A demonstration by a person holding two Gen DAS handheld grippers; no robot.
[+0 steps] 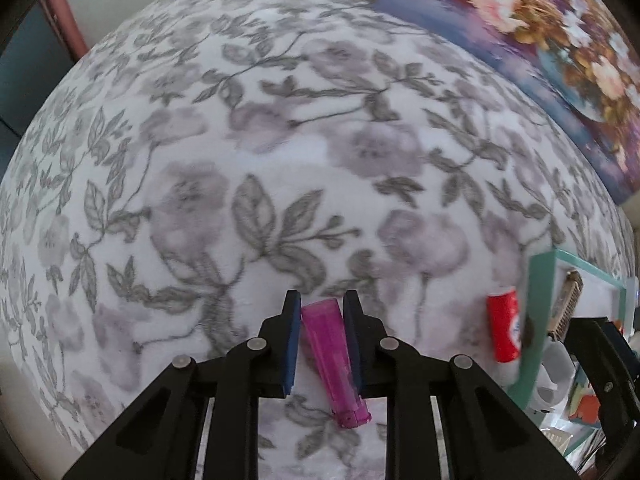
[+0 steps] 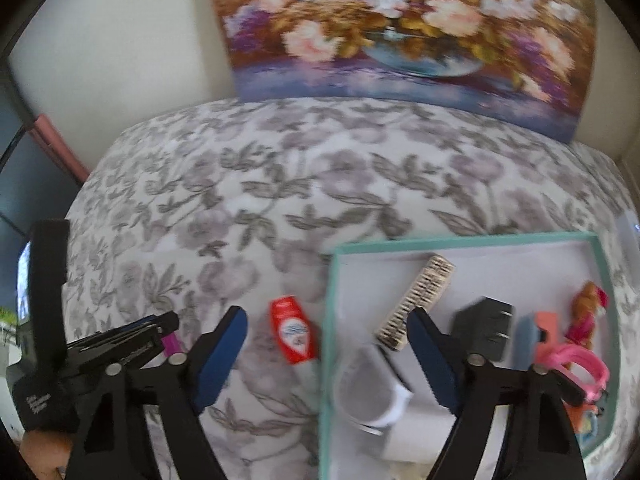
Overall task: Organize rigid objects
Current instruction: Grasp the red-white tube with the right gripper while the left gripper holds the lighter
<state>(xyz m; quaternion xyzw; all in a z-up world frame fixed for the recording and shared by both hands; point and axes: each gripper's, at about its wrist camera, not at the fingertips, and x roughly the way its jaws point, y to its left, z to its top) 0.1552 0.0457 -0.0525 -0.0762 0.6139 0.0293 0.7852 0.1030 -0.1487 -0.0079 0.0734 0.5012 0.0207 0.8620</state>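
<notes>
My left gripper [image 1: 321,300] is shut on a pink lighter [image 1: 334,356] and holds it over the flowered cloth [image 1: 280,160]. In the right wrist view the left gripper [image 2: 160,326] shows at the left with the lighter's pink end [image 2: 173,343]. A small red can [image 1: 505,326] lies beside a teal-rimmed box [image 1: 534,312]; the red can also shows in the right wrist view [image 2: 294,330]. My right gripper [image 2: 326,318] is open and empty, its jaws spread wide over the left wall of the box [image 2: 329,320].
The box holds a patterned comb-like bar [image 2: 418,302], a black plug [image 2: 486,328], a white cup [image 2: 370,390], a doll [image 2: 588,310] and pink plastic items [image 2: 572,364]. A flower painting [image 2: 400,24] leans on the wall behind.
</notes>
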